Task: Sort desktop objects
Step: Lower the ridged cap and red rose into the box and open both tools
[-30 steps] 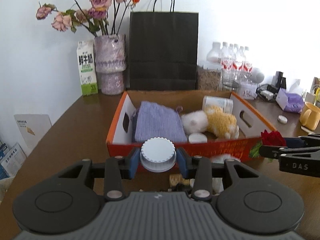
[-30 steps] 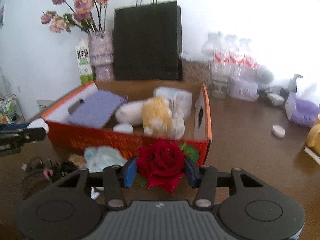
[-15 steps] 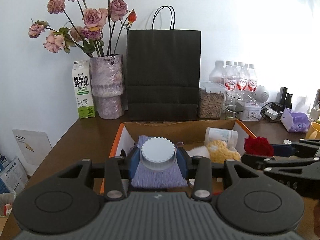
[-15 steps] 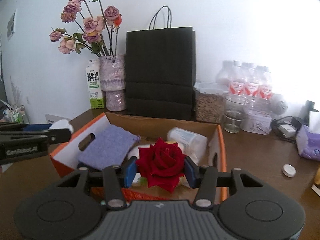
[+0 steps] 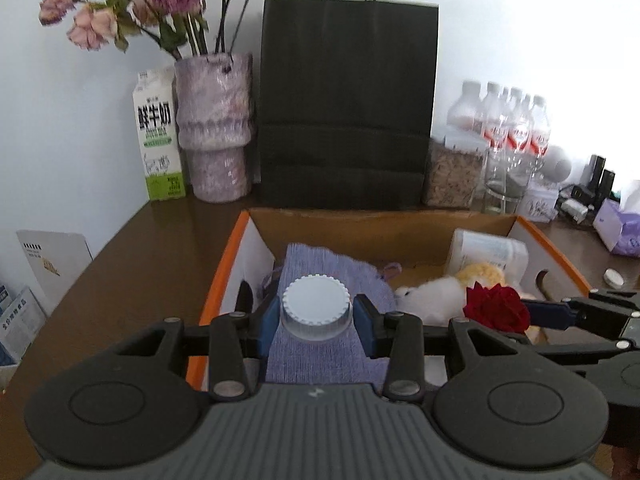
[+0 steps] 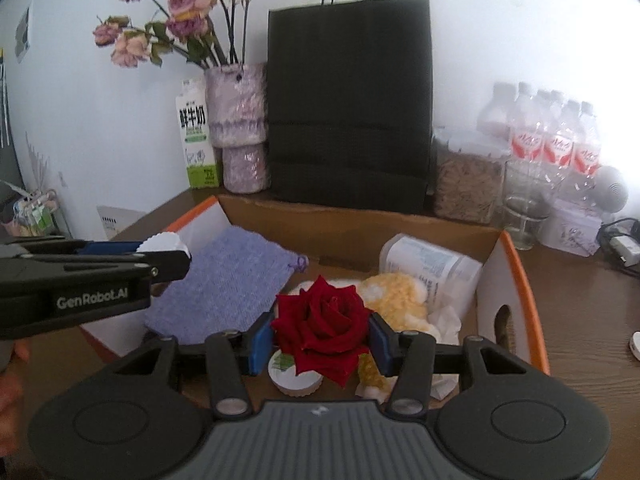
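Observation:
My left gripper point(image 5: 316, 316) is shut on a white ribbed lid point(image 5: 317, 312) and holds it above the purple knitted cloth point(image 5: 328, 280) inside the orange cardboard box point(image 5: 224, 272). My right gripper point(image 6: 322, 340) is shut on a red rose point(image 6: 324, 326) over the box's middle. From the right wrist view the left gripper point(image 6: 160, 252) comes in from the left with the white lid point(image 6: 160, 242). In the box point(image 6: 520, 276) lie the cloth point(image 6: 232, 280), a yellow and white plush toy point(image 6: 396, 296), a clear jar point(image 6: 432, 266) and a small round tub point(image 6: 294, 376).
Behind the box stand a black paper bag point(image 5: 348, 108), a purple vase with dried flowers point(image 5: 216, 128), a milk carton point(image 5: 158, 140), a grain jar point(image 5: 452, 176), water bottles point(image 5: 516, 128) and a glass point(image 5: 502, 184). A tissue box point(image 5: 618, 224) and a small cap point(image 5: 613, 278) lie right.
Both grippers have moved forward from in front of the box to above its inside, carrying the lid and the rose with them. Their grips have not changed.

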A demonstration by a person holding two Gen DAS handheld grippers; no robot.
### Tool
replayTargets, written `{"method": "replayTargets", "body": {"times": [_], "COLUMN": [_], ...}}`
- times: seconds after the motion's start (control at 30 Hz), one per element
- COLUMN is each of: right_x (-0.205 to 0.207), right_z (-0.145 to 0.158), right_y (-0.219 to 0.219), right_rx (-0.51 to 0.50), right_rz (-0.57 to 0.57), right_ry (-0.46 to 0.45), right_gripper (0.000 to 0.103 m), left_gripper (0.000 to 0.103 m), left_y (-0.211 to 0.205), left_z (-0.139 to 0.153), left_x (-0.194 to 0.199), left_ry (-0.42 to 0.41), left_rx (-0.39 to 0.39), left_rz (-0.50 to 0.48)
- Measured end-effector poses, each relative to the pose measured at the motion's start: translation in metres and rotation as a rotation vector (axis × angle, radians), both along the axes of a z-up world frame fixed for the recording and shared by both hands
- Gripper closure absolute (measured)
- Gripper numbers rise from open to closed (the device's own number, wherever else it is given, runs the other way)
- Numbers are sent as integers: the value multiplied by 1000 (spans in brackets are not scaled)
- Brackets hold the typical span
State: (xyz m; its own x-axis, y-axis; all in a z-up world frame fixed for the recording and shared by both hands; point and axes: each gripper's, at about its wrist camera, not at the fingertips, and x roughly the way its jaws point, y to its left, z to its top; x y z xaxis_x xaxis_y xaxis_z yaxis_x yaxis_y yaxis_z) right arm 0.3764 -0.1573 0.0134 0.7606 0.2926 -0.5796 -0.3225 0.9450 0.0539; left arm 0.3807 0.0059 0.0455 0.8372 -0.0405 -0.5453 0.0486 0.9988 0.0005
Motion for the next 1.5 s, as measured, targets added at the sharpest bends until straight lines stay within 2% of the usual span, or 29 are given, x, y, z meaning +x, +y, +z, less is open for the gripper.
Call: {"method": "replayTargets", "body": {"times": [0.13, 0.2, 0.27, 0.3, 0.33, 0.37, 0.5, 0.53, 0.57, 1.07, 1.23, 1.5], "right_x": [2, 1, 0, 0, 0, -1, -4, -4, -4, -11, -27, -66], "right_z": [-5, -5, -4, -3, -2, -1, 5, 7, 8, 18, 29, 39], "right_y": [2, 3, 2, 1, 0, -2, -9, -11, -13, -19, -22, -28], "right_rx": [-21, -32, -32, -34, -36, -35, -28, -23, -20, -7, -3, -1], "right_rz": [6, 8, -1, -7, -15, -21, -48, -58, -65, -88, -96, -102], "right_ry": [0, -5, -10, -14, -18, -23, -41, -43, -45, -45, -68, -86], "right_gripper": [52, 48, 39, 36, 29, 20, 10, 4, 0, 0, 0, 0], "left_gripper": [62, 61, 57, 50, 40, 36, 11, 3, 0, 0, 0, 0], "left_y": [-2, -3, -3, -3, -4, -4, -2, -1, 0, -1, -1, 1], "left_z": [-10, -12, -12, -11, -10, -9, -2, -1, 0, 9, 21, 34], "left_x": [5, 6, 5, 4, 4, 2, -2, -2, -2, -11, -28, -63], "left_ry": [24, 30, 27, 22, 18, 10, -23, -29, -35, -59, -99, -113], "left_rx": [22, 31, 41, 46, 50, 56, 70, 69, 68, 61, 77, 68], "left_rz": [-8, -8, -8, -7, -5, 0, 30, 40, 45, 34, 29, 39]}}
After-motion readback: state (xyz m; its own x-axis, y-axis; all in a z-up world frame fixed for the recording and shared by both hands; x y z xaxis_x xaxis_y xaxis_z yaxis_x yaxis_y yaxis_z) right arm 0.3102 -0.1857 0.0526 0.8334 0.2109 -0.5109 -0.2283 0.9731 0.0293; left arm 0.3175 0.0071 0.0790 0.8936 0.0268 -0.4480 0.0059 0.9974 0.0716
